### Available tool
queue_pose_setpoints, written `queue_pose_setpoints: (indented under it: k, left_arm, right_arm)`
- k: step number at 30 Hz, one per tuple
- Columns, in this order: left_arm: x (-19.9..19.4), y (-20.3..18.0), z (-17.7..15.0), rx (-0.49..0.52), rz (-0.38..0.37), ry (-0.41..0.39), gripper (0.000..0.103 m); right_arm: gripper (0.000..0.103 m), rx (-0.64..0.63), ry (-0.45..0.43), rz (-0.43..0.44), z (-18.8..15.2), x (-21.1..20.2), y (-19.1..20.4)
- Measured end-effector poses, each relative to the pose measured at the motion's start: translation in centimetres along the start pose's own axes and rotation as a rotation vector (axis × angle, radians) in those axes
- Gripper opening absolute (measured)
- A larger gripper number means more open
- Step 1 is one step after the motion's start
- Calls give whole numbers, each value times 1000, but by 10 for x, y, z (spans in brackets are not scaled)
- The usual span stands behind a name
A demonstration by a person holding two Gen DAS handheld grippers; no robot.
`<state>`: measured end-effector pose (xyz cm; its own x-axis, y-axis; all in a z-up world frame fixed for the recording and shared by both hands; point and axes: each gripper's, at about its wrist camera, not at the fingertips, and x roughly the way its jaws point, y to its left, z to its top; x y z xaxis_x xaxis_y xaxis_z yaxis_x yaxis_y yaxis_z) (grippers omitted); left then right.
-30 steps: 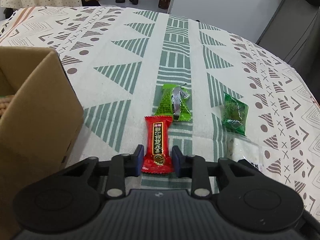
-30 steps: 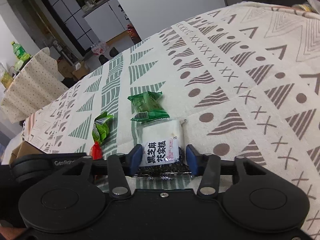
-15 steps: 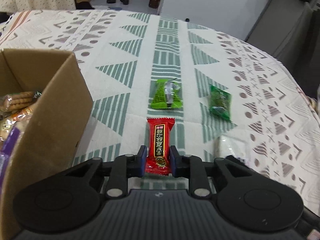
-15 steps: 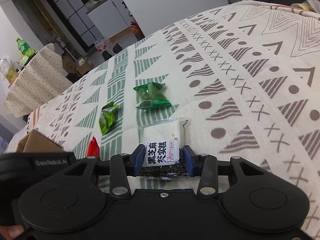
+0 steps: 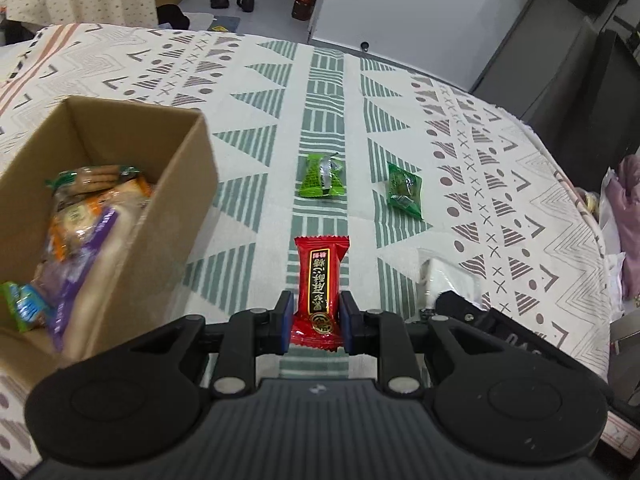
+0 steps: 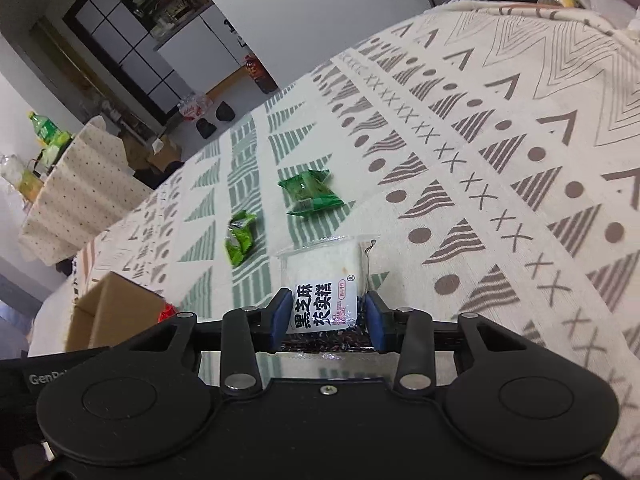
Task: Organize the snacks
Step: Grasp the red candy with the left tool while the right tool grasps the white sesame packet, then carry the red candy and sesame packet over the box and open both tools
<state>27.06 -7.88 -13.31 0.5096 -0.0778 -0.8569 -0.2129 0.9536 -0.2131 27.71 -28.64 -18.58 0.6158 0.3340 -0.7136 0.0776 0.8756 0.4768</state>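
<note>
My left tongs (image 5: 313,314) clamped on red candy (image 5: 320,286) | right tongs (image 6: 325,316) clamped on sesame cake (image 6: 322,286) | I carry level toward box (image 5: 120,184) at 10 o'clock, release low inside

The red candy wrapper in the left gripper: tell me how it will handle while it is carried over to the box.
The red candy wrapper sticks out straight past the left gripper without drooping, so it is probably fairly stiff. It looks small and thin, likely light. Its glossy film may be slippery, so a side pinch could let it slide on the way to the cardboard box.
</note>
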Motion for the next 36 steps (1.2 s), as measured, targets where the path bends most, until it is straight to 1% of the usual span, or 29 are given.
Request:
queue_pose_setpoints:
  k: [8, 17, 27, 36]
  left_arm:
    - [-38, 9, -1, 4, -19, -42, 23]
    - [-71, 27, 0, -16, -43, -82, 23]
    - [-98, 44, 9, -21, -63, -128, 23]
    - [-117, 66, 15, -43, -70, -163, 23]
  right_arm:
    - [38, -26, -35, 12, -2, -37, 23]
    - [38, -46, -81, 37, 0, -64, 51]
    - [38, -41, -134, 58, 0, -85, 75]
    - [38, -48, -163, 74, -1, -92, 97]
